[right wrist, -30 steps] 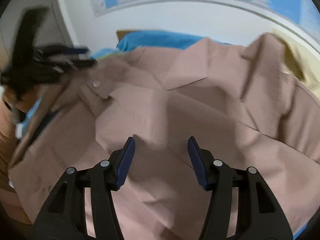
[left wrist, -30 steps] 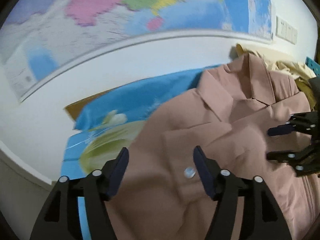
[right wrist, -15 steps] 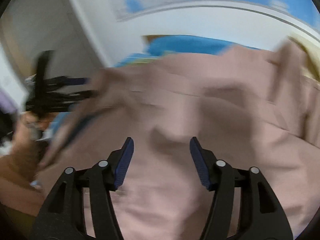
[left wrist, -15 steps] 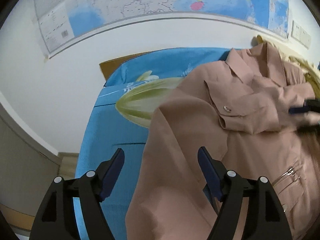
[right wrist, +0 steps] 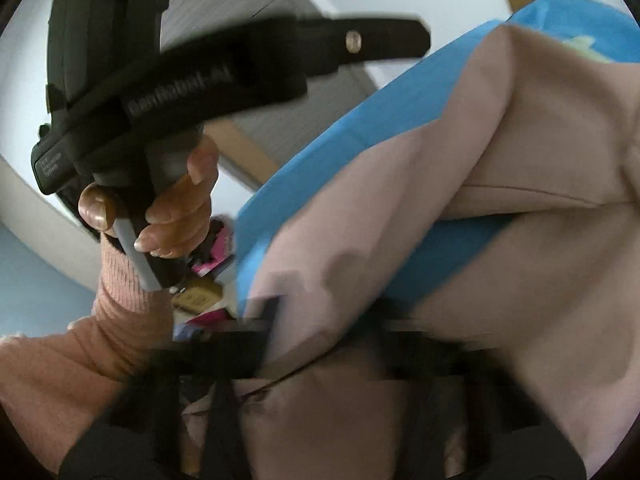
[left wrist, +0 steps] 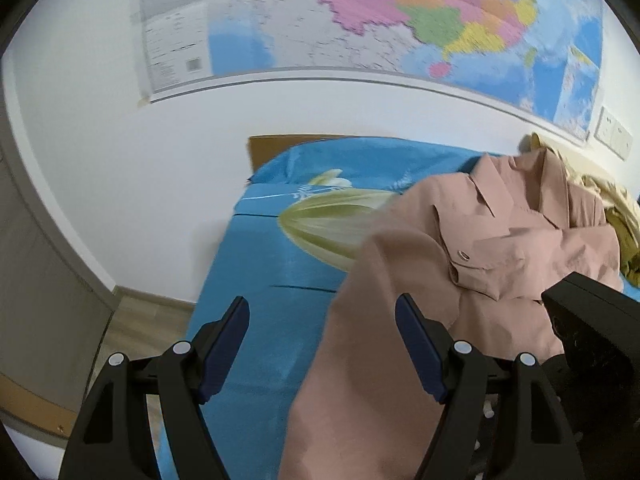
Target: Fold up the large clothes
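Your left gripper (left wrist: 322,344) stands wide, the pink shirt (left wrist: 516,240) draped between its fingers. Your right gripper (right wrist: 276,344), blurred, has clamped onto the shirt's edge.

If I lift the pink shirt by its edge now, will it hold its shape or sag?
The pink shirt will probably sag: it already creases and drapes over the blue bedsheet. It looks thin, so likely light. Its loose sleeve may well trail.
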